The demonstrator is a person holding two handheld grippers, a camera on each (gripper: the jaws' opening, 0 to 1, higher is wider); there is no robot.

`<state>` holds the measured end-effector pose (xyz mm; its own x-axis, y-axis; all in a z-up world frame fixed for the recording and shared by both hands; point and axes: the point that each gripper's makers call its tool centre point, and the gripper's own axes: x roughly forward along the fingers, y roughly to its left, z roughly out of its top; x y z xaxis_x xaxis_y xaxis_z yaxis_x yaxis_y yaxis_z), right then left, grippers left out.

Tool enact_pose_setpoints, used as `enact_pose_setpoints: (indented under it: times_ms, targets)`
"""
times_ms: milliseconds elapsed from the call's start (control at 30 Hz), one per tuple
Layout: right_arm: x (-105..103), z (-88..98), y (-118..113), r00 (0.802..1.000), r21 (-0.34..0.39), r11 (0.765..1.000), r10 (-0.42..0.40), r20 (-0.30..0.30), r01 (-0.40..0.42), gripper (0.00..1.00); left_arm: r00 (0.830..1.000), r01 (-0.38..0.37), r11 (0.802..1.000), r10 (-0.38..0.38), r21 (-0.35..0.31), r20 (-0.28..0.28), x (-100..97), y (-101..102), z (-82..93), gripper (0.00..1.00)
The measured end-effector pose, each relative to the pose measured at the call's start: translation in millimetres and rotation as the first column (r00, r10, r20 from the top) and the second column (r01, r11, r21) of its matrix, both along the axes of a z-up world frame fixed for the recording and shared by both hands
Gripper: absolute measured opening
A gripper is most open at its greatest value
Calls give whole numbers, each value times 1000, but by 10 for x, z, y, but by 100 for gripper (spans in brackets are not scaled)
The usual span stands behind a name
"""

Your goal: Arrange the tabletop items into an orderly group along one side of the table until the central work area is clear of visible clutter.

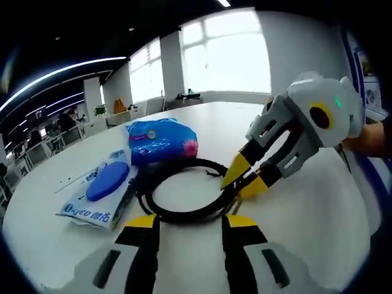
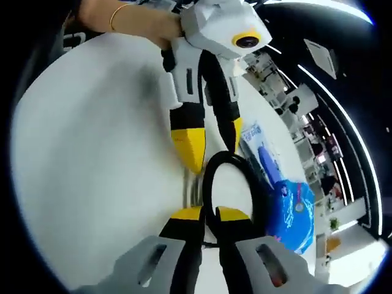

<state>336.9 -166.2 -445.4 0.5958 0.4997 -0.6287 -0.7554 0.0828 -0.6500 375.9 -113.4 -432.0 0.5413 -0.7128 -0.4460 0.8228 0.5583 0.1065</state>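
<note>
My right tongs (image 1: 245, 177) are pinched on the black cable coil (image 1: 184, 193) mid-surface, beside the wipes pack (image 1: 101, 190) and blue tissue pack (image 1: 160, 139). My left tongs (image 1: 187, 223) gape empty. Dragging could uncoil the cable or sweep both packs askew.

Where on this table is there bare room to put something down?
The white table is bare beyond the right gripper and toward the windows. It is crowded where the black cable coil, wipes pack and blue tissue pack sit close together.
</note>
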Motion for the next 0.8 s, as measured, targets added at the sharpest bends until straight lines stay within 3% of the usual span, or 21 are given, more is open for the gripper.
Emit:
enact_pose_setpoints:
  times_ms: [367, 800]
  targets:
    - [37, -12, 5, 1000, -58, 998, 19, 25, -17, 2, 1000, -2, 1000, 2, 8, 0, -193, -64, -33, 39]
    - [20, 21, 16, 996, -122, 992, 42, 76, -32, 2, 1000, -6, 1000, 6, 1, 2, -232, -6, 0, 39]
